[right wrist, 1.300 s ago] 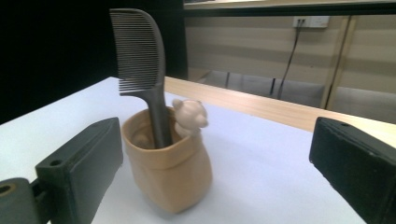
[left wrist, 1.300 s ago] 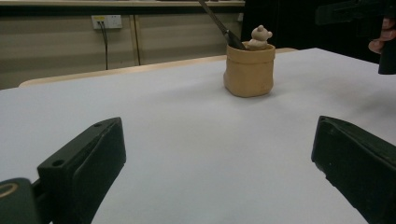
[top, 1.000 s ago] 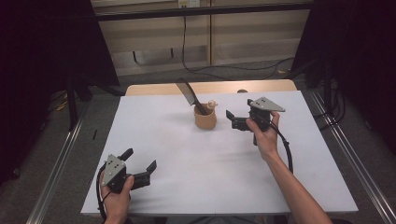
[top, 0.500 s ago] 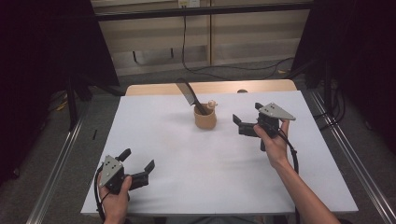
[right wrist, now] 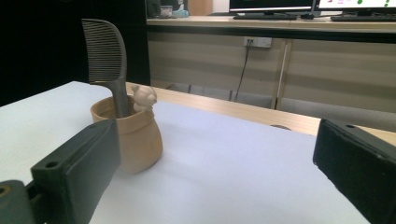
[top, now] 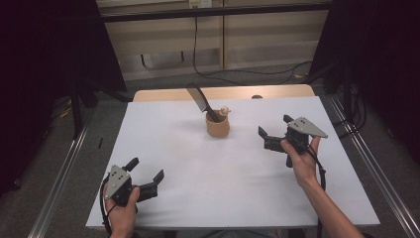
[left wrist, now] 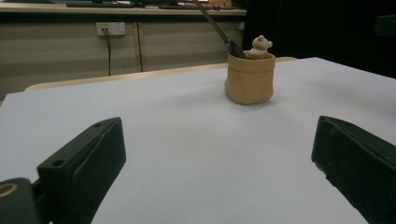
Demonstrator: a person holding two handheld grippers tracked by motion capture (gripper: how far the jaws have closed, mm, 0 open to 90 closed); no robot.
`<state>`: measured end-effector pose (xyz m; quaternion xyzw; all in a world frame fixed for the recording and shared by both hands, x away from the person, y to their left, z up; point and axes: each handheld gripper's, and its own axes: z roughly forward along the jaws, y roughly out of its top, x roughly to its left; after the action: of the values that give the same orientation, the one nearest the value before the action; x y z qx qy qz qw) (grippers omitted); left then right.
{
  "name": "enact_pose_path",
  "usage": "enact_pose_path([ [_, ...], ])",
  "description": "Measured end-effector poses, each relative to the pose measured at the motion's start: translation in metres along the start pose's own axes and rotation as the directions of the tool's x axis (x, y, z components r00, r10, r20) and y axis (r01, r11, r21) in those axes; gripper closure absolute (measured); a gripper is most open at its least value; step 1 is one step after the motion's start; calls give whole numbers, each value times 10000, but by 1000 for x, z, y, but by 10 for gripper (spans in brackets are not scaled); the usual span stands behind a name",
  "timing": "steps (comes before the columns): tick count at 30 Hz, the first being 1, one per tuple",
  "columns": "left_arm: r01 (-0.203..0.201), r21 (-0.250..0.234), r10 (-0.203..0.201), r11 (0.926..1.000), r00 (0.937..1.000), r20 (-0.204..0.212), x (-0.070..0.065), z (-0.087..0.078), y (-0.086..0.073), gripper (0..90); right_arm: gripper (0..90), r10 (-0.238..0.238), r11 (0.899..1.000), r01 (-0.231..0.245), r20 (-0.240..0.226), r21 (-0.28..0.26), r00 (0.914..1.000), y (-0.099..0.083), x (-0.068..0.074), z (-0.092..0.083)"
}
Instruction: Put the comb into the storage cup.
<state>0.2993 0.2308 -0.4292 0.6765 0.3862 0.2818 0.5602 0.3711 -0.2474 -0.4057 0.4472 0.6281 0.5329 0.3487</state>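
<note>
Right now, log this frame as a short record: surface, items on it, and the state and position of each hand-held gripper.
surface: white table
item: tan pot with a small bear figure on its rim
in pot: dark comb, handle down, leaning
left hand-held gripper: open, holding nothing, near the front left edge
right hand-held gripper: open, holding nothing, right of the pot, apart from it
contact: neither touches pot or comb
</note>
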Motion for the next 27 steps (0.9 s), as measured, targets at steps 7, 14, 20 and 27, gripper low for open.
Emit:
enact_pose_path([
  [7, 69, -8, -69, 10000, 10000, -60, 0, 0, 0, 32, 0, -99, 9999, 101, 232, -89, 9997, -6, -4, -15],
  [14, 67, -30, -67, 10000, 9999, -129, 0, 0, 0, 31, 2, -119, 9997, 127, 428, -193, 9990, -11, -10, -29],
  [20, 59, -44, -59, 10000, 9999, -102, 0, -1, 0, 31, 1, -96, 9995, 113, 567, -286, 9983, -14, -13, -38],
  [27, 6, -81, -6, 10000, 10000, 3, 0, -1, 0, 31, 0, -193, 9990, 219, 652, -392, 9977, -15, -13, -49],
])
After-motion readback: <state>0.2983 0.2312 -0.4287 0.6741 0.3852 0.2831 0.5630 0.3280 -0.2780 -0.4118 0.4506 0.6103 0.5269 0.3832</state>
